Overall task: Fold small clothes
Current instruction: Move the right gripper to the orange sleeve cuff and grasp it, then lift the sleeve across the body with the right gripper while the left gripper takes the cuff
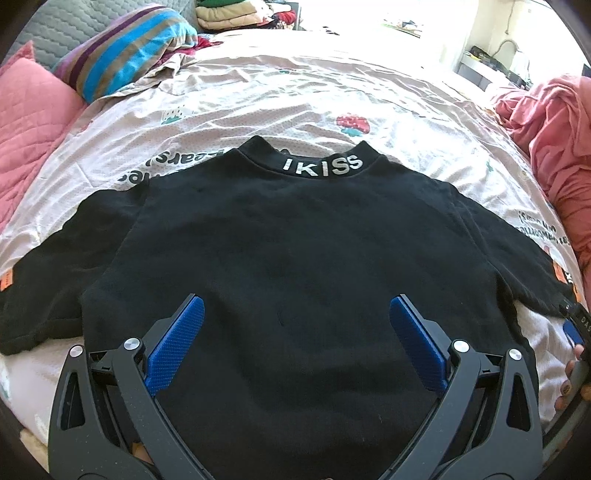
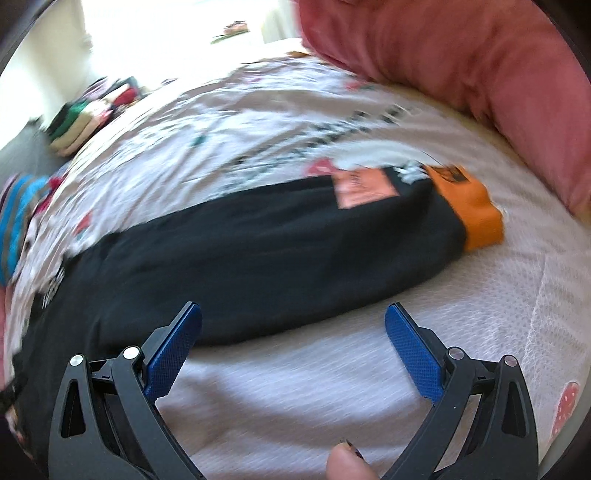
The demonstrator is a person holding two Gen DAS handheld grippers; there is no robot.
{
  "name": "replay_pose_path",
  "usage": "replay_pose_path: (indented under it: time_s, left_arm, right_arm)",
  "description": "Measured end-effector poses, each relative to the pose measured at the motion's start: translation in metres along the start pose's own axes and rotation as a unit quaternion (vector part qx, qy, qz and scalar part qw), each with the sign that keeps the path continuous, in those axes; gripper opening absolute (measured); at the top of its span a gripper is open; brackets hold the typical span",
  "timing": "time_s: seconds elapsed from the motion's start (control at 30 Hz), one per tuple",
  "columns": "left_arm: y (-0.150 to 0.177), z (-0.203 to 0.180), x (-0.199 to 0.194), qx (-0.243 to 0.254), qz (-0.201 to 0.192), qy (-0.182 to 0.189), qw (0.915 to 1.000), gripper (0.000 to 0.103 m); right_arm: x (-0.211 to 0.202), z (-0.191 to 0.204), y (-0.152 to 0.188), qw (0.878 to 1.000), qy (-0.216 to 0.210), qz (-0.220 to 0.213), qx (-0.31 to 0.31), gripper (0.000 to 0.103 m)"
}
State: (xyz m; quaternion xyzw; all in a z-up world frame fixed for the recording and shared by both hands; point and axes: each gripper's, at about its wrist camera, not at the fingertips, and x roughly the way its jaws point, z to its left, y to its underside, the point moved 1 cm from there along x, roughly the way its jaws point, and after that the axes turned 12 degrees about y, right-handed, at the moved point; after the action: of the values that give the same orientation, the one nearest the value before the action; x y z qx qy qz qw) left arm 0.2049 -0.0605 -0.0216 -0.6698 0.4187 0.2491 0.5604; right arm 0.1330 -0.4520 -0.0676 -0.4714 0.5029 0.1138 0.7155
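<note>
A small black T-shirt [image 1: 288, 236] lies spread flat on the bed, its collar with white letters IKISS [image 1: 322, 164] at the far side and both sleeves out. My left gripper [image 1: 296, 314] is open just above the shirt's lower body, blue pads wide apart, nothing between them. In the blurred right wrist view the shirt's right sleeve [image 2: 280, 243] stretches across, ending in an orange cuff tag [image 2: 476, 212]. My right gripper [image 2: 293, 325] is open over the sheet beside the sleeve's near edge. It also shows at the left wrist view's right edge, my right gripper [image 1: 574, 332], by the sleeve end.
The bed sheet [image 1: 295, 92] is pale with strawberry prints. A pink quilt [image 1: 33, 122] and striped pillow [image 1: 125, 51] lie at the left, a pink blanket [image 1: 557, 147] at the right, folded clothes [image 1: 229, 16] at the back. A thumb [image 2: 347, 463] shows at the bottom.
</note>
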Motion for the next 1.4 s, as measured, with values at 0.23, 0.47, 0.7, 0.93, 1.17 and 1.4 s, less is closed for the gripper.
replay_pose_path:
  time_s: [0.23,0.47,0.7,0.93,1.17,1.4]
  left_arm:
    - [-0.013,0.007,0.014,-0.012,-0.001,-0.004,0.9999,0.094]
    - [-0.024,0.016,0.022,-0.032,-0.005,0.001,0.9995,0.094]
    - [-0.021,0.021,0.016,-0.053,-0.009,0.032,0.9981,0.094]
    - [-0.025,0.027,-0.003,-0.073,-0.027,0.045,0.9959,0.094]
    - [-0.026,0.031,-0.022,-0.089,-0.041,0.071,0.9926,0.094]
    - [-0.022,0.038,-0.038,-0.111,-0.078,0.101,0.9857,0.094]
  right_arm:
    - [0.028,-0.039,-0.021,0.998,0.003,-0.001,0.058,0.099]
    - [0.039,-0.051,-0.038,0.992,-0.031,-0.028,0.117,0.083]
    - [0.029,-0.056,-0.047,0.983,-0.066,-0.073,0.152,0.018]
    - [-0.016,-0.023,-0.060,0.979,-0.110,-0.140,0.097,0.014]
    - [-0.061,0.027,-0.060,0.971,-0.149,-0.185,0.016,0.013]
    - [-0.094,0.092,-0.044,0.956,-0.198,-0.201,-0.082,0.013]
